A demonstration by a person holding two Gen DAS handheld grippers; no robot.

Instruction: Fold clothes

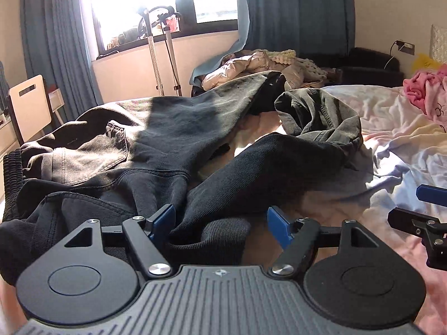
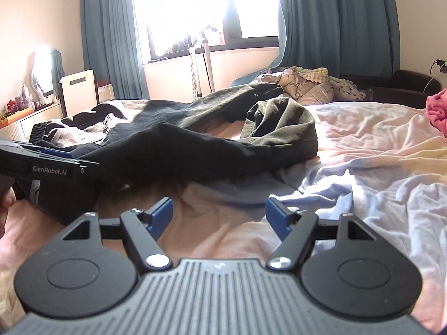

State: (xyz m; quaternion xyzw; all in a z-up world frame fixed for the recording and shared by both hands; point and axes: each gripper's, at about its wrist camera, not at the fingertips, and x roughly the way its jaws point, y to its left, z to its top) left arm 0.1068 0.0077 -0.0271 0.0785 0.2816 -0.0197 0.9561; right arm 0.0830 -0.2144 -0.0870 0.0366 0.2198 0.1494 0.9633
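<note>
1. The dark trousers (image 1: 173, 150) lie spread across the bed (image 1: 391, 128), filling the left and centre of the left wrist view. One leg runs toward the upper middle; the other bends right and ends in a crumpled heap.
2. The left gripper (image 1: 220, 220) sits at the bottom centre with its jaws wide apart. A fold of the trousers lies between the blue pads (image 1: 163, 217), but they do not press on it, so nothing is held. I judge the cloth has been laid there to be flattened before a fold.
3. The right gripper (image 2: 219, 215) stands equally wide and empty, over bare sheet near the trousers' near edge, probably waiting to take a leg.
4. The left view alone shows the waistband (image 1: 14, 164) at its left edge, a back pocket, and the cloth between the jaws.
5. The right view alone shows the left tool from the side at its left edge, a person's fingers (image 2: 7, 198) beneath it, and the gap between trousers and right gripper.
6. A pink garment (image 1: 427, 89) lies at the right edge of the bed, untouched.
</note>
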